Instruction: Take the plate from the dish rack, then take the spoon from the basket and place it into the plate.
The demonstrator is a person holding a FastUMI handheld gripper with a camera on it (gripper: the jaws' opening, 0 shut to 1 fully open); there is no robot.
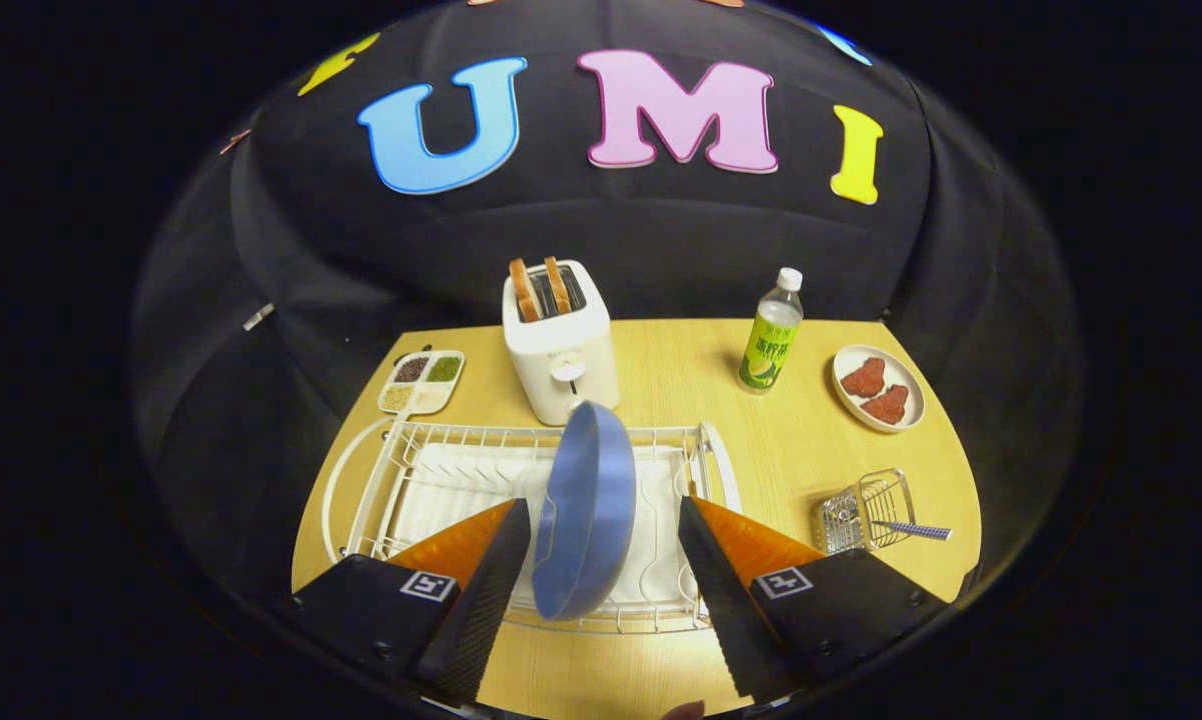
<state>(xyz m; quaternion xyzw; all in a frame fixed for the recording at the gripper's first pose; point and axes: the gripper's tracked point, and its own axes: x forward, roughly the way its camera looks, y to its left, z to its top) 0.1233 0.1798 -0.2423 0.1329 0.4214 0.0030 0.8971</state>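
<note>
Claw [601, 560] spread wide, its two fingers flanking the blue plate [586, 510] without pressing on it; the left fingertip lies just beside the rim, the right stands apart from it. The plate stands on edge, slightly tilted, in the white wire dish rack [401, 480], which sits on the wooden worktop [811, 440]. Judged from its look, the plate is rigid, smooth and probably slippery, moderately light, and liable to chip if dropped; the rim, taken across its thickness near the upper edge, seems the surest hold, so that it lifts clear of the wires. Beyond the right finger, a small wire basket [866, 510] holds the spoon [916, 530], its handle jutting outward. Farther back stand a toaster [561, 350] with bread, a bottle [771, 335], a dish of red food [878, 388] and a divided tray [423, 380].
</note>
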